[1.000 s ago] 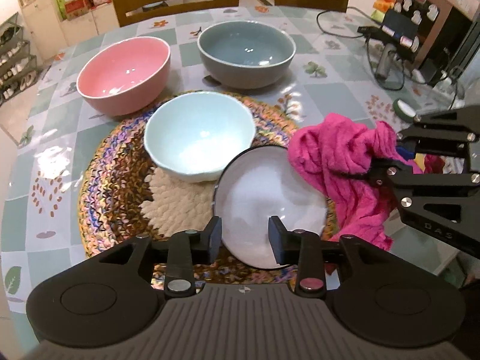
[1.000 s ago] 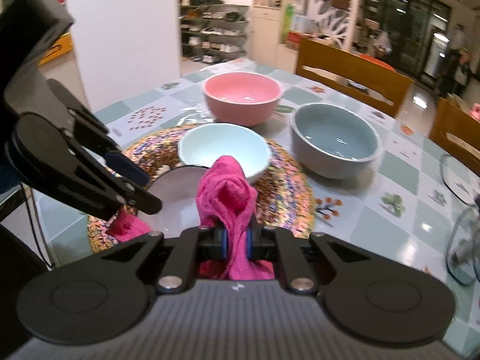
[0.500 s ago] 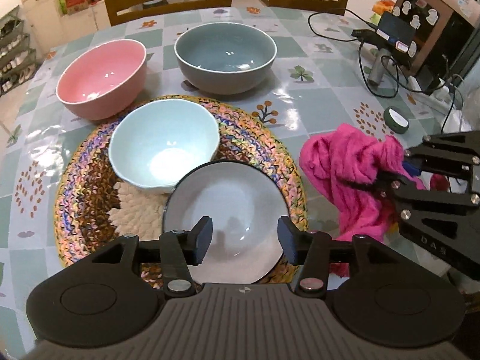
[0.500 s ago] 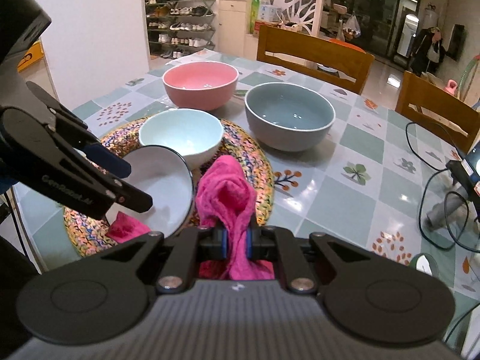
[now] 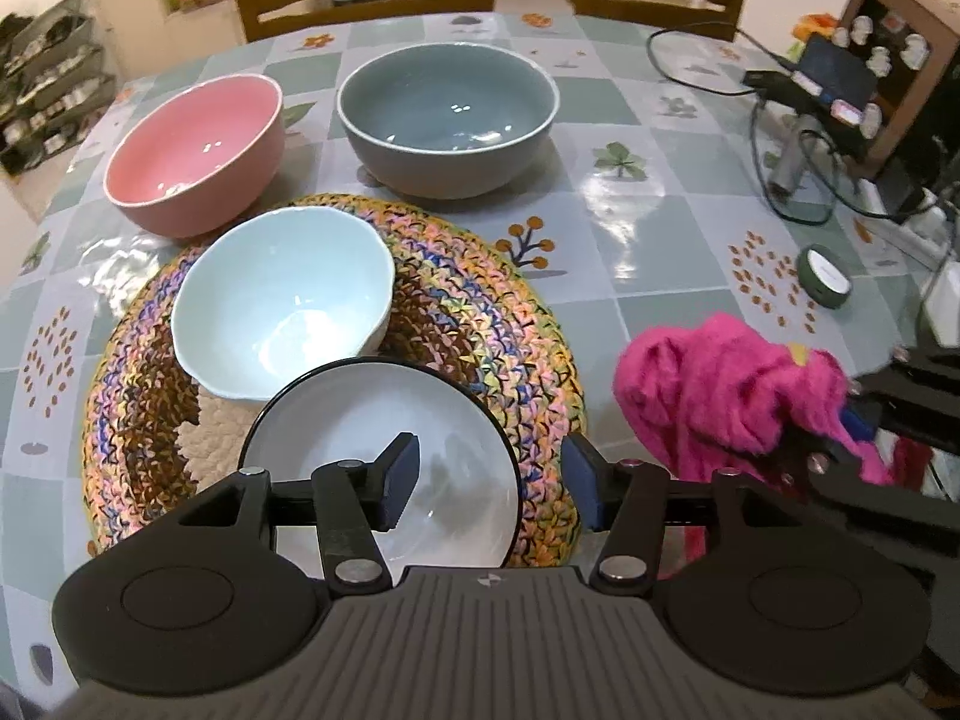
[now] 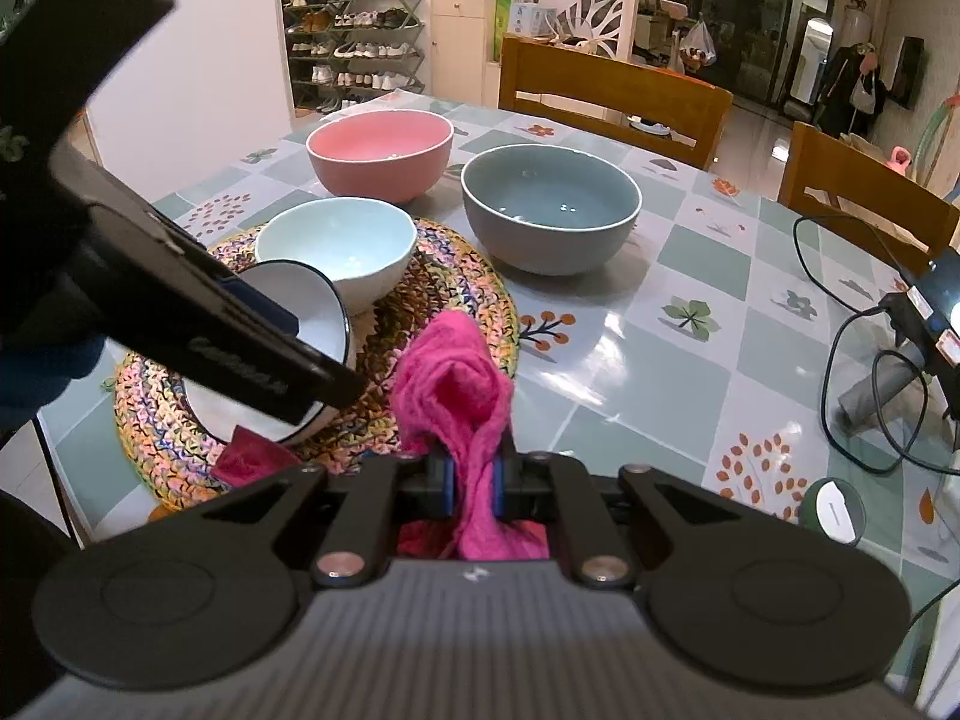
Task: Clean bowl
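Left gripper gapes wide, straddling the black-rimmed white bowl's right rim on the braided mat. Right gripper pinches pink cloth, off to the side. Bowl prob. unheld, so wiping w/o a grip could skid it into the light blue bowl.

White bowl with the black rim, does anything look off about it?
Yes: the black-rimmed white bowl sits tilted on the braided mat, leaning against the pale blue bowl.
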Available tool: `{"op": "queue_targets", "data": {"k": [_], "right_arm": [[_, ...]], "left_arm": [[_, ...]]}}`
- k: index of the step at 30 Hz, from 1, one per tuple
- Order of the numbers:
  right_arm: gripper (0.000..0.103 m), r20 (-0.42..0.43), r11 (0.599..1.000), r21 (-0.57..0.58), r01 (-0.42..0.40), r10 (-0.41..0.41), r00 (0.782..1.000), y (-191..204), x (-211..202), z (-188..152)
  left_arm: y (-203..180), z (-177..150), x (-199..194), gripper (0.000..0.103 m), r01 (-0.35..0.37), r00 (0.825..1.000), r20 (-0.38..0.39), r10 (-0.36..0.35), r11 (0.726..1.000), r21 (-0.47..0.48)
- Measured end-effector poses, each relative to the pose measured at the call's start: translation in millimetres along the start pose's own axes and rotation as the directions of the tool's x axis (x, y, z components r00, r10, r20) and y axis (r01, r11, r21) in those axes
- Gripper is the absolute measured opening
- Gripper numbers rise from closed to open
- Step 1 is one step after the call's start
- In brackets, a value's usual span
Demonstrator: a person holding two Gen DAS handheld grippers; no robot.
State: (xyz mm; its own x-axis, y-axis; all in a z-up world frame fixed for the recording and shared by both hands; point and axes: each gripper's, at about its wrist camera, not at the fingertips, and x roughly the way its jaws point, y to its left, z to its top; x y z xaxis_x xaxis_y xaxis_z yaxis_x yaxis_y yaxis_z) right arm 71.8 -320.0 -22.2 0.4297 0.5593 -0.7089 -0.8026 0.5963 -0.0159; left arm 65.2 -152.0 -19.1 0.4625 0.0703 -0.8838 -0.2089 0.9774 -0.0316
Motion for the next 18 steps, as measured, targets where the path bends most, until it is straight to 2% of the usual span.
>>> {"op": "queue_targets", "data": {"k": [11,18], "right_arm": [[0.012,0.02,1.0,0.023,0.014,-0.015,1.0,-12.9,-4.6,-8.9],[0.012,0.032,0.999,0.03,0.016,-0.017,0.999,-11.7,-6.6,-10.4]], "left_arm": [[-2.5,13.1,30.1,0.055,-0.107,0.992,-0.069,0.103,0.992,-0.07],[-2.1,16.0,43.2,0.056,-0.197,0.977,-0.102,0.188,0.977,-0.084]]}}
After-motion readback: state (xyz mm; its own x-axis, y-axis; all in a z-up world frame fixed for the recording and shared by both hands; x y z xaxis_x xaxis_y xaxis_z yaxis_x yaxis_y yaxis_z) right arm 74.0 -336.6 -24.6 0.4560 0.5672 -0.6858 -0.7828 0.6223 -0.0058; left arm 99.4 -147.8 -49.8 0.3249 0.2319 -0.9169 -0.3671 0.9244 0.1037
